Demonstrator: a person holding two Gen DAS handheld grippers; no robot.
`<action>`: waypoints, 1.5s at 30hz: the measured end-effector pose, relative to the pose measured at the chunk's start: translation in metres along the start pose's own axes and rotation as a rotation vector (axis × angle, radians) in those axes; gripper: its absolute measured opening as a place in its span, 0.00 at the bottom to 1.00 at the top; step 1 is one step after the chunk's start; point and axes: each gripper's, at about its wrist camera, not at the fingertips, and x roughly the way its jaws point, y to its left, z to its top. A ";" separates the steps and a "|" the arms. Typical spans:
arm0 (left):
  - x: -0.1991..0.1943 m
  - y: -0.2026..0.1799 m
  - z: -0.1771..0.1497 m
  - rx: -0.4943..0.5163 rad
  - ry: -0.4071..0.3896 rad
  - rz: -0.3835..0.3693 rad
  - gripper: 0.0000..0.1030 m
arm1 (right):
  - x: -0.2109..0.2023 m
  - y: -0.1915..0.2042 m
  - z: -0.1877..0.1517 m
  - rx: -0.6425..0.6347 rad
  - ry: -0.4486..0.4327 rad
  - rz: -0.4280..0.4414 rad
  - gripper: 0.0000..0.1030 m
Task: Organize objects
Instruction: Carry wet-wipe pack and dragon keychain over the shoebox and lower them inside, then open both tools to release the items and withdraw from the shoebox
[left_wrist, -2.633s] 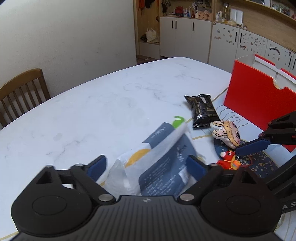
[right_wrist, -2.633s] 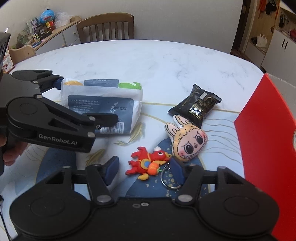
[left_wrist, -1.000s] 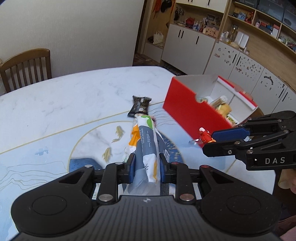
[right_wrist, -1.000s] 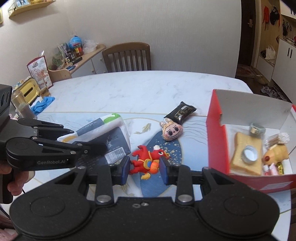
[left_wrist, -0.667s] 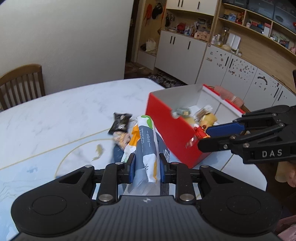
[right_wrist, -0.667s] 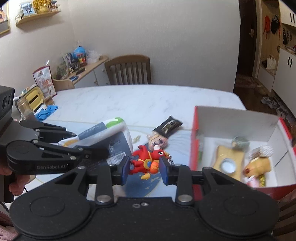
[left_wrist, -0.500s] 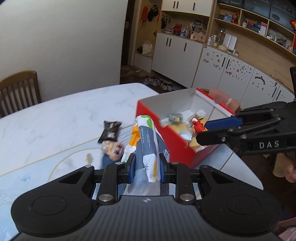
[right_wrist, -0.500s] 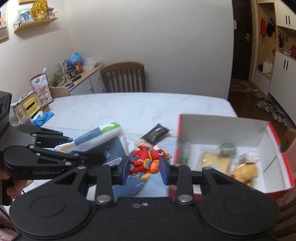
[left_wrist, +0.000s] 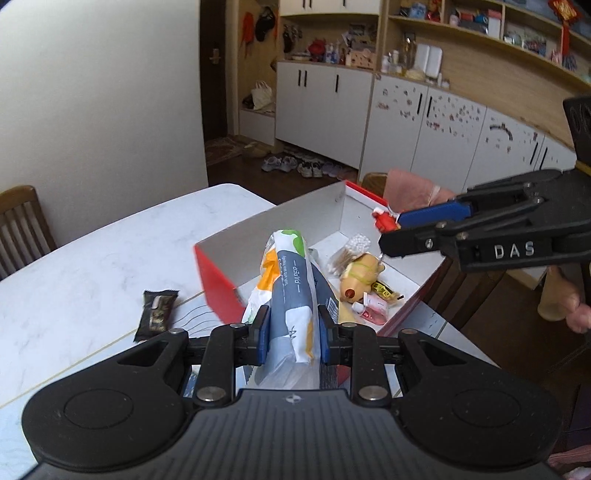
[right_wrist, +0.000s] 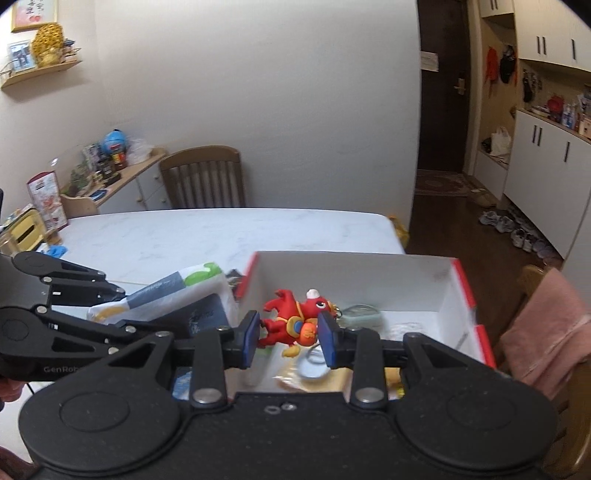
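The left hand-held gripper (left_wrist: 291, 328) is clamped on a tissue pack (left_wrist: 293, 291), its far end reaching over the near wall of the red box (left_wrist: 216, 286); the pack's lower end is cut off behind the gripper body. "PAPER" reads clearly along its grey band; the smaller print is too fine to make out. The right hand-held gripper (right_wrist: 290, 334) pinches a red dragon keychain (right_wrist: 295, 321) above the box's white interior (right_wrist: 354, 284), its key ring blurred below the fingers. "DAS" shows on the right gripper's side, "GenRob" on the left's, the rest hidden. Inside the box: one yellow plush figure (left_wrist: 360, 271), one bundle of cotton swabs (left_wrist: 349, 253), one small pink bottle (left_wrist: 373, 308); other contents are blurred or covered. One dark snack packet (left_wrist: 157, 314) lies on the white worktop (left_wrist: 92, 273), just beside the box.
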 end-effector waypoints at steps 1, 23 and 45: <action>0.006 -0.004 0.002 0.009 0.007 0.003 0.23 | 0.001 -0.006 -0.001 0.006 0.002 -0.008 0.32; 0.133 -0.029 0.038 0.108 0.150 0.204 0.23 | 0.057 -0.086 -0.038 0.031 0.175 -0.131 0.32; 0.178 -0.027 0.035 0.096 0.298 0.224 0.32 | 0.103 -0.092 -0.050 0.021 0.299 -0.144 0.33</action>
